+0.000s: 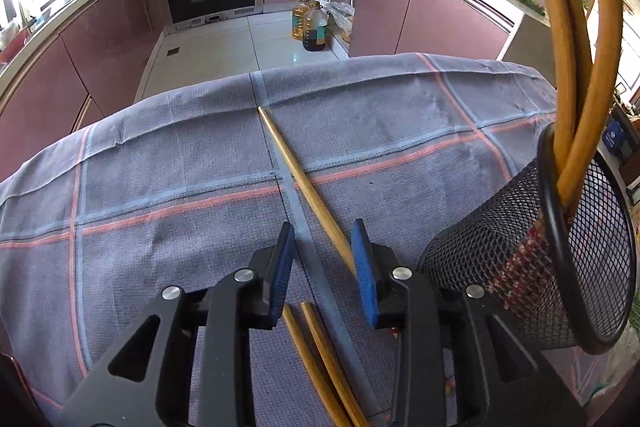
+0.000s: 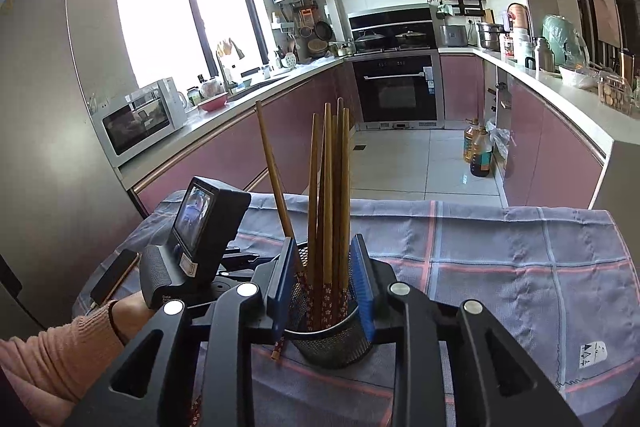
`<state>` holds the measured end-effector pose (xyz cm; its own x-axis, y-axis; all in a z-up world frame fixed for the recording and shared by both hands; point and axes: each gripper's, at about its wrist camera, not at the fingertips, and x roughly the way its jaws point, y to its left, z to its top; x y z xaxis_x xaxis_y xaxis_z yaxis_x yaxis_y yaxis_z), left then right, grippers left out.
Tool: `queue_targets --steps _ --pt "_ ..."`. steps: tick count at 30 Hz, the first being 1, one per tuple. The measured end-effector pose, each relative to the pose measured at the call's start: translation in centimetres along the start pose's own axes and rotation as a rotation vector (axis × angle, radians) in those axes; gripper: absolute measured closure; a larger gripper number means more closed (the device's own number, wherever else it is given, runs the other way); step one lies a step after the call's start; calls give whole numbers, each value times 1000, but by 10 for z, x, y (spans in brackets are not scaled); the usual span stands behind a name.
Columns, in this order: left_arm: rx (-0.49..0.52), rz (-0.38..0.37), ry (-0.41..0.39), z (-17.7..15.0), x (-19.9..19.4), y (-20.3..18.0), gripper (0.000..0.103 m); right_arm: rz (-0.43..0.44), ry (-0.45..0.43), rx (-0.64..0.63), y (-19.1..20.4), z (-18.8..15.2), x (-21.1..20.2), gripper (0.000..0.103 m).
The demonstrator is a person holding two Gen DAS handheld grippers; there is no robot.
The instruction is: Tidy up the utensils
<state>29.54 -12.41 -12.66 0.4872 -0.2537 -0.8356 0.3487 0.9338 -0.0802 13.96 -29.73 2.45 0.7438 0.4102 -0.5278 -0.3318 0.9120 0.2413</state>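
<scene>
1. Status. We read the job as chopstick collection into the mesh holder [image 2: 330, 331], partly done: a bundle of chopsticks [image 2: 328, 211] stands upright in it, printed ends down, while three loose ones lie on the checked cloth [image 1: 160, 163].

2. Left gripper [image 1: 325, 259]. Jaws wide apart, nothing held. It hangs low over the cloth w/ a single chopstick [image 1: 298, 179] running diagonally under the gap, passing near the right-hand pad [image 1: 366, 275]. We judge this a pre-grasp pose: jaws straddle the stick approx. crosswise so closing would pinch it. Two more chopsticks [image 1: 316, 355] lie side by side below the jaws, closer to the camera.

3. Right gripper [image 2: 324, 291]. Pads sit either side of the holder's upper part. We cannot tell whether they press the mesh or only bracket it; likely purpose is steadying the holder vs. tipping while sticks go in. One chopstick [image 2: 274, 183] leans outside the left-hand pad; whether it is in the holder we cannot tell.

4. View differences.
- Left wrist view: shows the loose sticks on the cloth and the holder just right of the gripper, sticks bowed by lens distortion; it does not show the right gripper.
- Right wrist view: shows bundle upright, the person's left hand [image 2: 130, 311] on the left unit and its screen; loose sticks mostly hidden.
</scene>
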Motion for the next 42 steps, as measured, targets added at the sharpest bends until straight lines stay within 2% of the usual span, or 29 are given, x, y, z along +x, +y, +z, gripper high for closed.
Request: queue_targets --steps 5,7,12,23,26,34,39,42 --pt "21 15 -7 -4 1 -4 76 5 19 9 -3 -6 6 76" --pt "16 6 -4 -6 -1 -4 85 6 25 12 -3 -8 7 76" --pt "-30 -25 2 -9 -6 4 93 12 36 21 -5 -14 9 75" --pt "-70 -62 -33 -24 -32 12 95 16 44 45 -9 -23 7 75" --pt "-87 -76 -65 -28 -49 16 95 15 44 52 -11 -26 6 75" --pt "-151 -184 -199 -45 -124 34 95 27 36 68 -15 -32 2 75" --pt "-149 -264 -299 -46 -176 32 96 35 35 67 -15 -33 0 75" --pt "-129 -287 -345 -46 -202 28 96 36 34 66 -13 -34 -1 75"
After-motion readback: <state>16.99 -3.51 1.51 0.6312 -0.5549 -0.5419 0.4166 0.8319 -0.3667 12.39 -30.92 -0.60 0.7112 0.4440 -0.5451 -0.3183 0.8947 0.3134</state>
